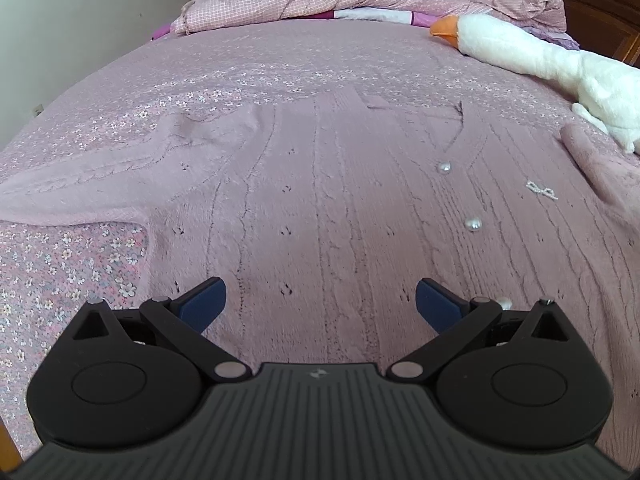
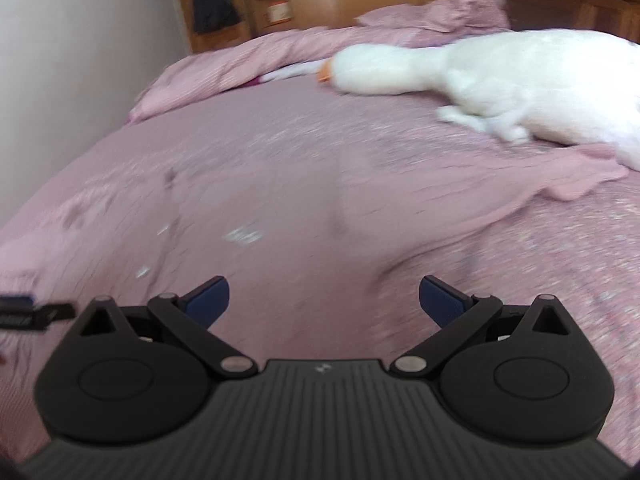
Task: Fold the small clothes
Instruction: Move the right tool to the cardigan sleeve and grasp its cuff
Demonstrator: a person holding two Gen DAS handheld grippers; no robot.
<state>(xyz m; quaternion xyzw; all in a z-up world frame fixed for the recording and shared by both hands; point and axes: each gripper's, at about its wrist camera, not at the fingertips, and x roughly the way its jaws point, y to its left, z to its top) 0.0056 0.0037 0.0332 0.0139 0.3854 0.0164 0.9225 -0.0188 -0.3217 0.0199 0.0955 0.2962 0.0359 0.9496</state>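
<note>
A pink cardigan point(image 1: 320, 184) (pearl-buttoned) lies spread flat on the bed point(image 1: 248, 60); left gripper point(image 1: 320, 304) and right gripper point(image 2: 324, 304) hover above, fingers spread, empty.

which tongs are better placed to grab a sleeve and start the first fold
Likely the left tongs. They hang open low over the pink cardigan, with its left sleeve lying flat close by. The right tongs are open too, but that view is motion-blurred and the other sleeve lies farther off.

No readable text, label or number anywhere — neither sharp view nor blurred one.
</note>
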